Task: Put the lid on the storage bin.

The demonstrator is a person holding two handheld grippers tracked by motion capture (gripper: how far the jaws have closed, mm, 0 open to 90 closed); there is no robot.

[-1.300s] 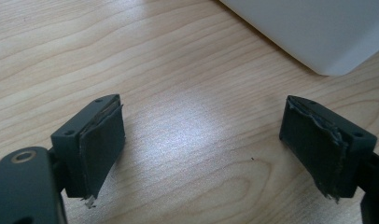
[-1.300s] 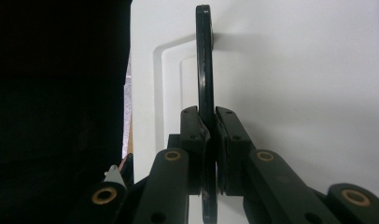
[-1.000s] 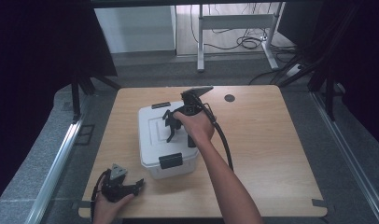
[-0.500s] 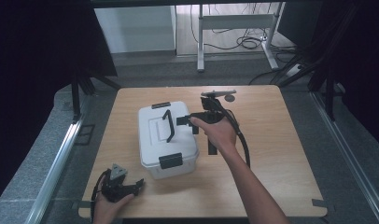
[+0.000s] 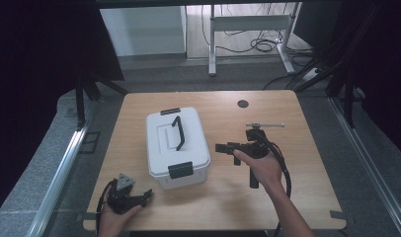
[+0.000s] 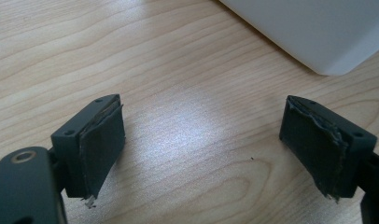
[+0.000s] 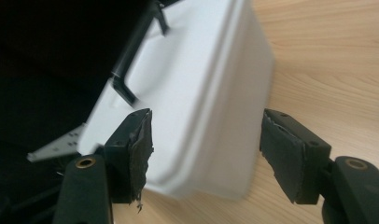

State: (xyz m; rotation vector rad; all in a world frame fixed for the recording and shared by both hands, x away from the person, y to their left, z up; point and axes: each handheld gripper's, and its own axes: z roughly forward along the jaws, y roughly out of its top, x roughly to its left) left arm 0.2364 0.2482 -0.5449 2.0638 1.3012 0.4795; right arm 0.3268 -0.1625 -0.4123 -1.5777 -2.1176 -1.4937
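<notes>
White box [image 5: 178,143] at table centre: rigid, smooth plastic, likely slippery; best lifted by black handle [image 5: 178,133]. Right gripper [image 5: 227,147] fingers just opened, nothing between. Left gripper [image 5: 148,193] fingers spread, empty.

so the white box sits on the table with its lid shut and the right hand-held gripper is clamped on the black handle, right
Not quite. The white box does sit on the table with its lid shut, but the right hand-held gripper is not on the black handle. The high view shows it off to the box's right, apart from it, jaws open after just opening, nothing between them.
</notes>
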